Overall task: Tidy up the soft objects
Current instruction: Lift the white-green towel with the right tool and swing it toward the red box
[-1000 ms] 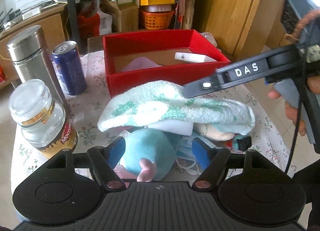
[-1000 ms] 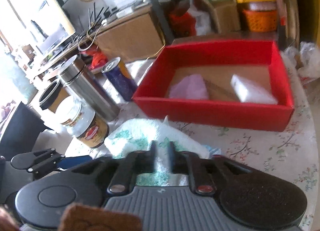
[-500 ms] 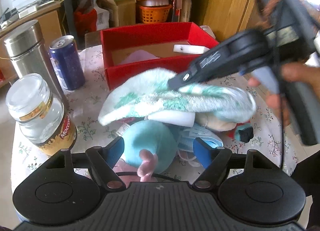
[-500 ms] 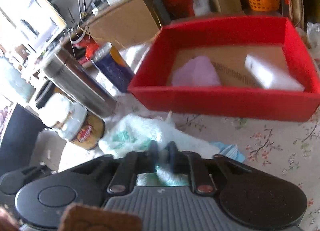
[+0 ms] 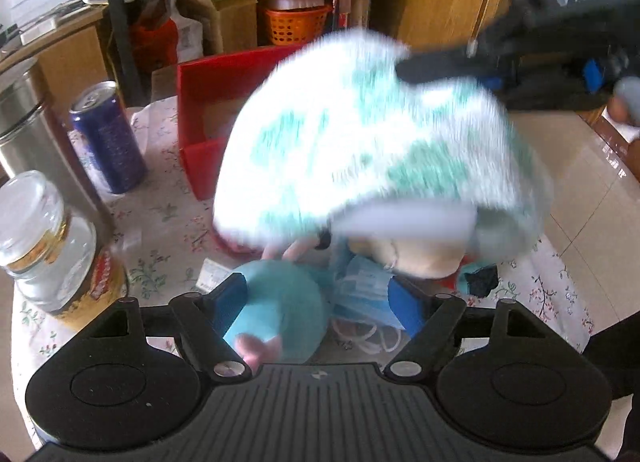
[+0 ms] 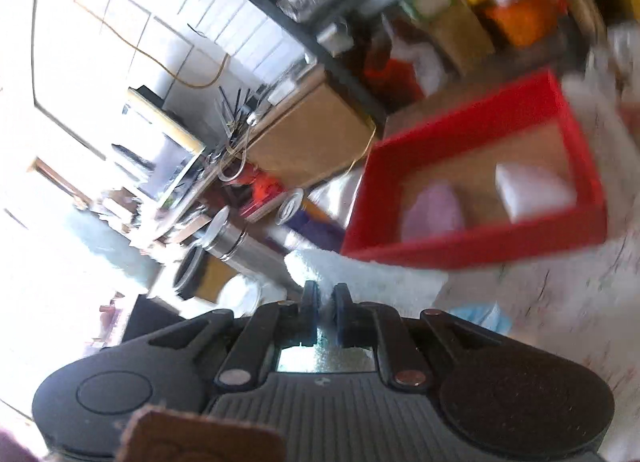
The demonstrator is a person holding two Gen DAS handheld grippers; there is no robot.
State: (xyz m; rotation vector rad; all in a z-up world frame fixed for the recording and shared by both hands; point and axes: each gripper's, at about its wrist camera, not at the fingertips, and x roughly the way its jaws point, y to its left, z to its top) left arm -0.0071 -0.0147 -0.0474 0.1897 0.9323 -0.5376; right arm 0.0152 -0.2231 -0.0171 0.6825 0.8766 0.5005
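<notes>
My right gripper point(image 6: 326, 298) is shut on a white and green towel point(image 5: 360, 150) and holds it lifted above the table, in front of the red box point(image 6: 472, 246); the towel also shows in the right wrist view point(image 6: 360, 274). The box holds a lilac cloth point(image 6: 434, 212) and a white sponge block point(image 6: 534, 190). My left gripper point(image 5: 316, 302) is open, its blue pads either side of a teal plush toy point(image 5: 280, 310). A blue face mask point(image 5: 366, 294) and a beige plush point(image 5: 416, 258) lie under the towel.
A glass coffee jar point(image 5: 44, 246), a steel flask point(image 5: 24, 130) and a blue can point(image 5: 108, 134) stand at the table's left. A small black item point(image 5: 482, 280) lies at the right. Shelves with boxes and an orange basket point(image 5: 296, 24) stand behind.
My right gripper has lifted the towel up off the pile and tilted, uncovering the plush toys and mask. My left gripper has stayed in place, open.
</notes>
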